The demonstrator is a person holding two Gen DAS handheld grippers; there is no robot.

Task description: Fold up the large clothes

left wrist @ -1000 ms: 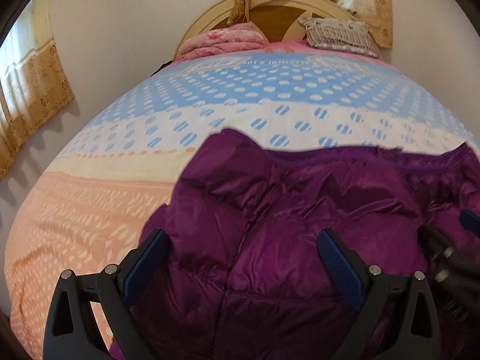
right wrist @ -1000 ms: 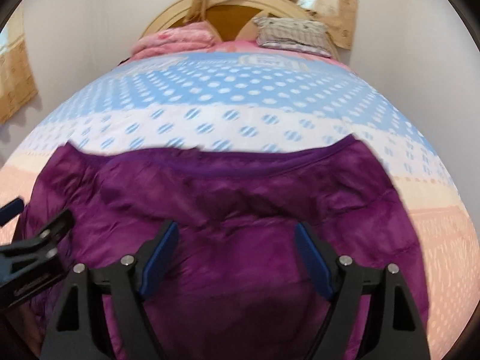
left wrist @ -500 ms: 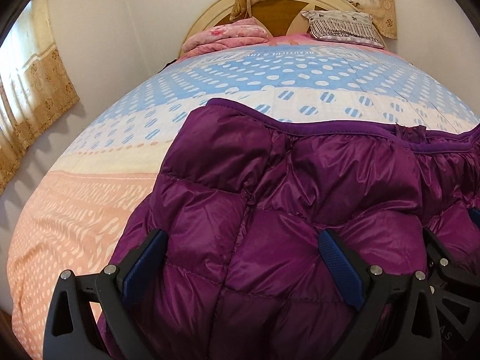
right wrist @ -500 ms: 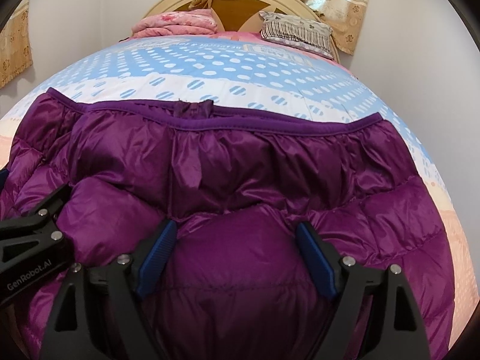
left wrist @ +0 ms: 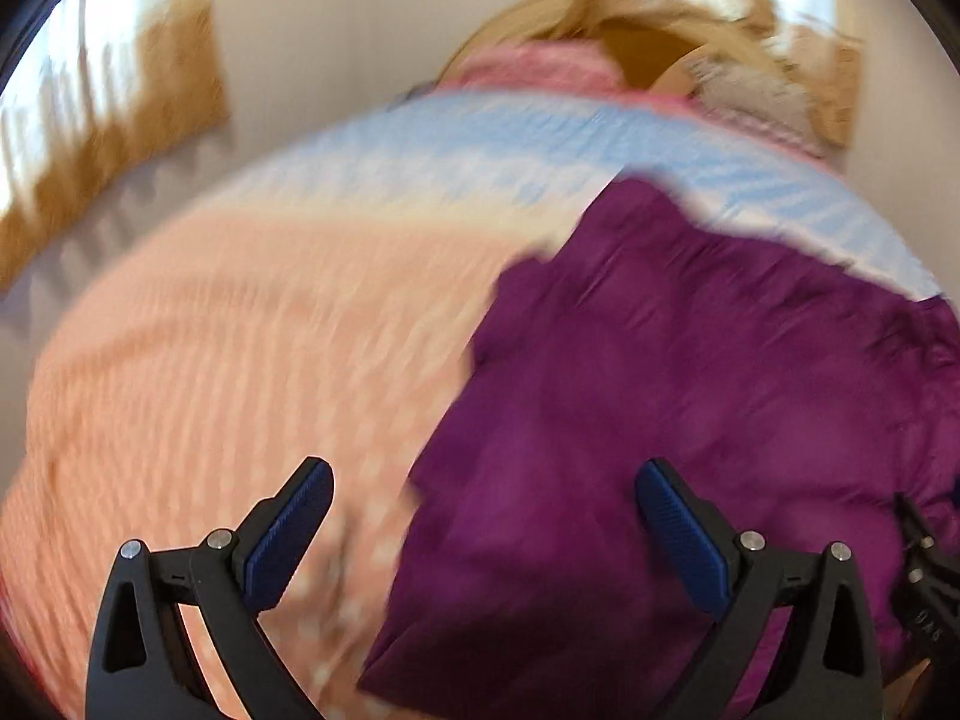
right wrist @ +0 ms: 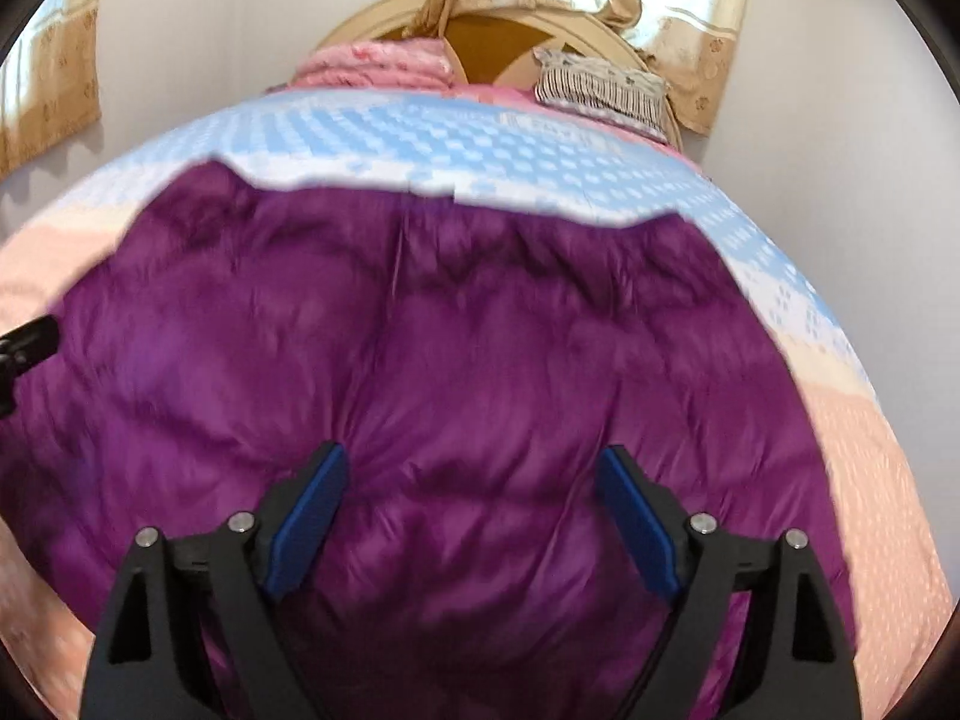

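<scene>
A purple quilted down jacket (right wrist: 480, 360) lies spread on the bed; in the left wrist view the jacket (left wrist: 690, 390) fills the right half, blurred by motion. My left gripper (left wrist: 480, 480) stands open above the jacket's left edge, one finger over the peach bedspread, the other over the purple fabric, nothing pinched. My right gripper (right wrist: 474, 468) hangs over the jacket's middle with its jaws opening, the pads clear of the fabric. The left gripper's tip (right wrist: 30, 342) shows at the left edge of the right wrist view; the right gripper's body (left wrist: 924, 588) shows at the lower right of the left wrist view.
The bedspread (left wrist: 210, 390) is peach near me, then cream and blue with dots (right wrist: 480, 138) further off. A folded pink blanket (right wrist: 378, 63) and a striped pillow (right wrist: 600, 87) lie by the wooden headboard (right wrist: 498, 39). Curtains (left wrist: 120, 120) hang on the left wall.
The left wrist view has swung left, so the jacket now sits to its right with bare peach bedspread under the left finger. The right wrist view pulled back slightly; both grippers stayed open.
</scene>
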